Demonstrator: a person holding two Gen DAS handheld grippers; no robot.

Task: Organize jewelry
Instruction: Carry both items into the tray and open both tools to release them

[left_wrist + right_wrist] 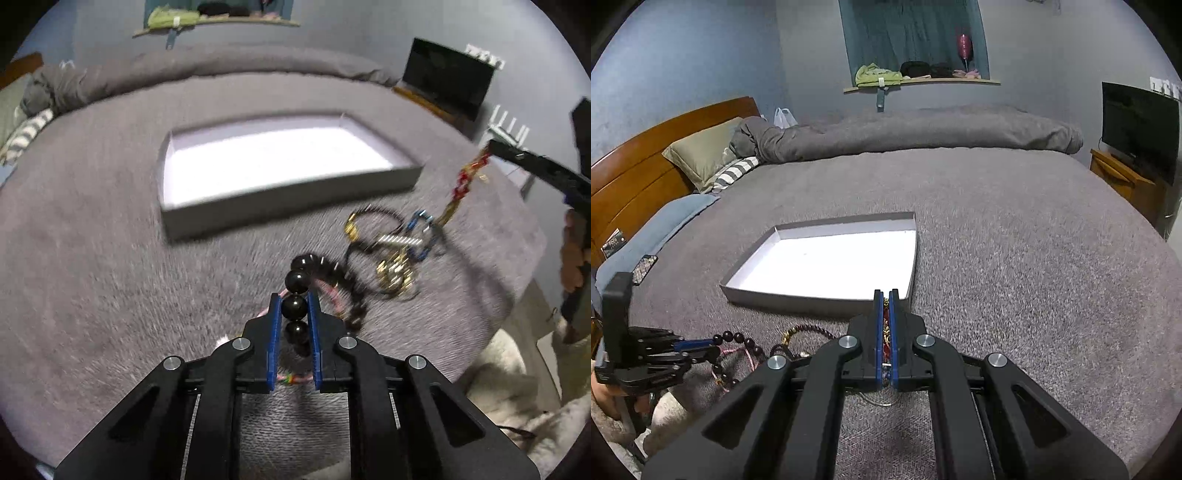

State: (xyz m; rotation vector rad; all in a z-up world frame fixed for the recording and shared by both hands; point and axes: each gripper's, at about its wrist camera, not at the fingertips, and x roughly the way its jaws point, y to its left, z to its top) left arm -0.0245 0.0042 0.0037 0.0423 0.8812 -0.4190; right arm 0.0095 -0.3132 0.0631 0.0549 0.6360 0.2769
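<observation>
jewelry tangle [391, 251] between white tray [291, 206] and bead bracelet [295, 291]

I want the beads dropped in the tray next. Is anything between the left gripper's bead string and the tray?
Nothing visible. Only bare grey blanket lies between the bead string in the left gripper and the tray; the other jewelry sits to the right.
</observation>
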